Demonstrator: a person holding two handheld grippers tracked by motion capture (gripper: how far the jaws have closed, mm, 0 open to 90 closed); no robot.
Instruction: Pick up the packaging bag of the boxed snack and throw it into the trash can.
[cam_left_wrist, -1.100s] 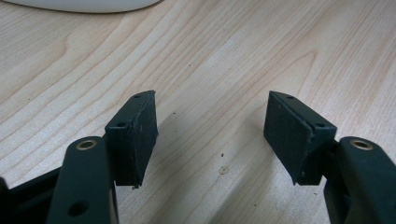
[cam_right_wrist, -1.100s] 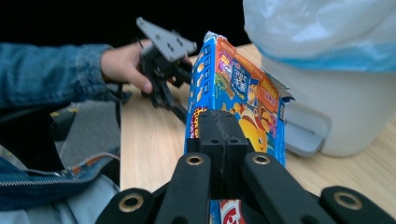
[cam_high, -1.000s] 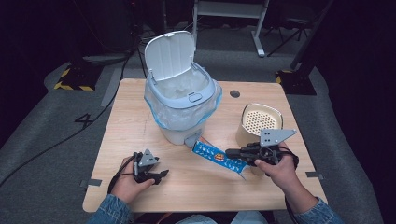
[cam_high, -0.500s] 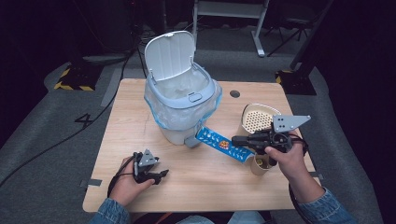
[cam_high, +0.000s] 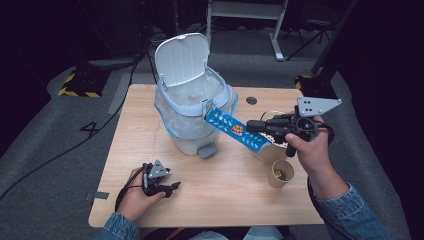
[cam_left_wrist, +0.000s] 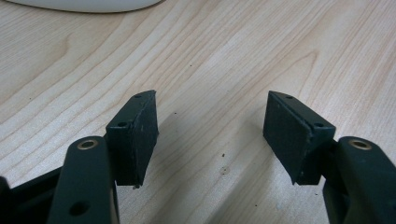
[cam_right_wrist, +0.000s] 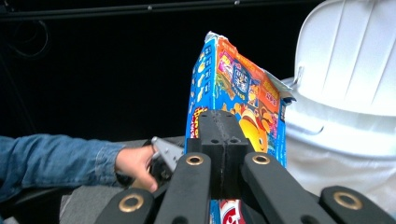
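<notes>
Wooden table (cam_high: 235, 200): one bin (cam_high: 192, 107), one box (cam_high: 235, 129), two paper cups (cam_high: 281, 173).

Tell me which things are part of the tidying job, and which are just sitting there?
In the job:
right hand-held gripper
blue snack box
white bin with its lid up

Just sitting there:
paper cup
round perforated container
left hand-held gripper, open, holding nothing

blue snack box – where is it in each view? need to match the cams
High view: the flat blue printed cardboard snack box sits right of centre, slanting from the right gripper up to the bin's rim.
Left gripper view: not in it.
Right gripper view: centre, rising above the shut jaws.
Shared landmark: the white plastic pedal bin with raised lid.
</notes>
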